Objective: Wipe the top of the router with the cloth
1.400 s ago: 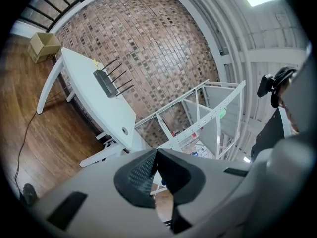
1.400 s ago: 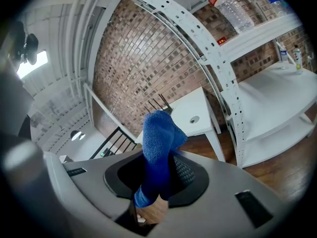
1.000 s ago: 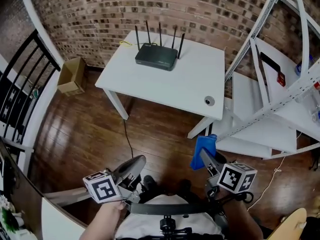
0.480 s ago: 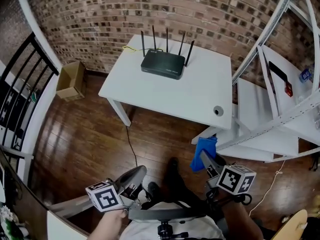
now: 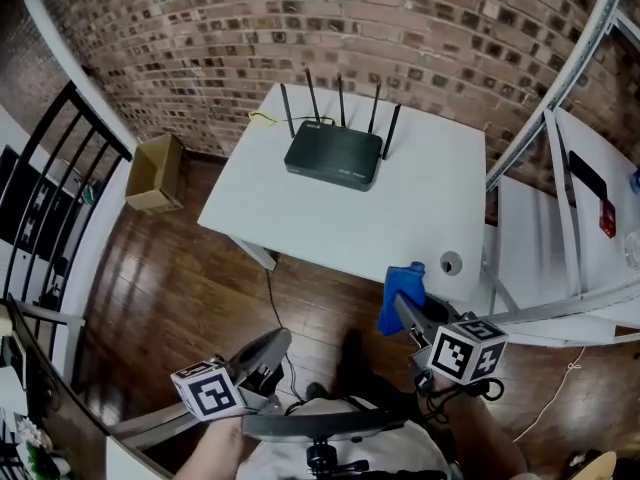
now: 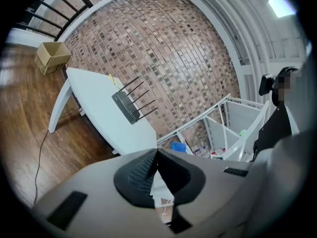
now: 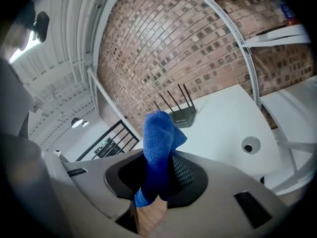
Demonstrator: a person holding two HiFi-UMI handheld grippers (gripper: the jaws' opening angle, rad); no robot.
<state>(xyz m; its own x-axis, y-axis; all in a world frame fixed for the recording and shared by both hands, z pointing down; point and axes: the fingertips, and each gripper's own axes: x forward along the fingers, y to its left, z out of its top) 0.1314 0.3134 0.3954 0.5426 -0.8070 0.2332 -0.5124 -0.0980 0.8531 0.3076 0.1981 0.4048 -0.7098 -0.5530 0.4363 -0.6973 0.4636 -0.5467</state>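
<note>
The step in hand, as I judge it, is the carry: the small blue microfibre cloth has yet to reach the flat black router with four upright antennas, which sits towards the far side of the white rectangular counter, close to the curved brick wall.

To do it well, bring your right claw in over the counter's near edge and come down on the router's top from the front. The antennas stand along its back edge, so anything arriving from behind or above them would likely snag. Let the loose end of the cloth land flat on the casing, not the claw's tips, and press lightly. The router looks light enough to skate on the smooth counter. Wipe side to side, parallel to the row of antennas. If the router shifts, you could steady its near corner with your left claw.

Your right claw is clamped on the cloth. In the right gripper view the blue fabric fills the gap between the jaws and its free end stands up above them, roughly in line with the router beyond. That claw is low in front of your body, tilted up and forward, near the counter's near edge beside the round grey cable hole.

Your left claw has its jaws together on nothing. It is low at your left over the dark wooden floor, well apart from the counter.
</note>
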